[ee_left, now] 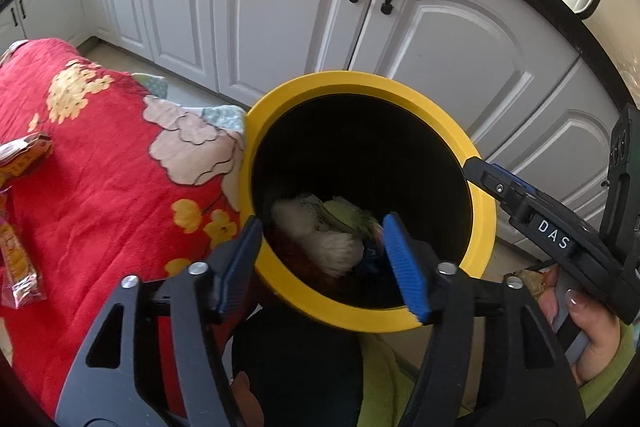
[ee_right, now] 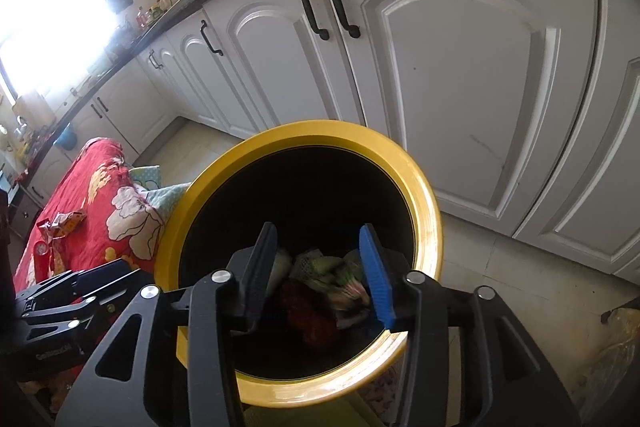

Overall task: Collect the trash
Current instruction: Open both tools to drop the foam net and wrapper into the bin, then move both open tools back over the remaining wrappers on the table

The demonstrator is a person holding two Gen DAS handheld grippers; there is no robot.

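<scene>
Bin: we see a round bin with a yellow rim (ee_left: 486, 223) and a black inside, standing on the tiled floor just beside the red cloth and in front of the white cabinet doors (ee_left: 280, 7).
Trash in bin: we note crumpled wrappers (ee_left: 320, 231) lying at the bottom, whitish and pale green pieces with something dark red beside them; from the right wrist view the same heap (ee_right: 328, 279) lies low in the bin.
Left gripper (ee_left: 320, 259): we find its jaws apart over the near edge of the bin mouth, one finger outside the rim and one over the opening; nothing sits between the blue pads.
Right gripper (ee_right: 320, 267): we find its jaws parted over the bin mouth, empty; the trash shows far below through the gap.
Right hand (ee_left: 588, 331): we see fingers wrapped round the handle, with a green sleeve at the wrist.
Red floral cloth (ee_left: 100, 167): we see it covering a raised surface left of the bin.
Trash left out: we count orange-and-clear wrappers (ee_left: 20, 155) lying on the cloth, well apart from the bin.
</scene>
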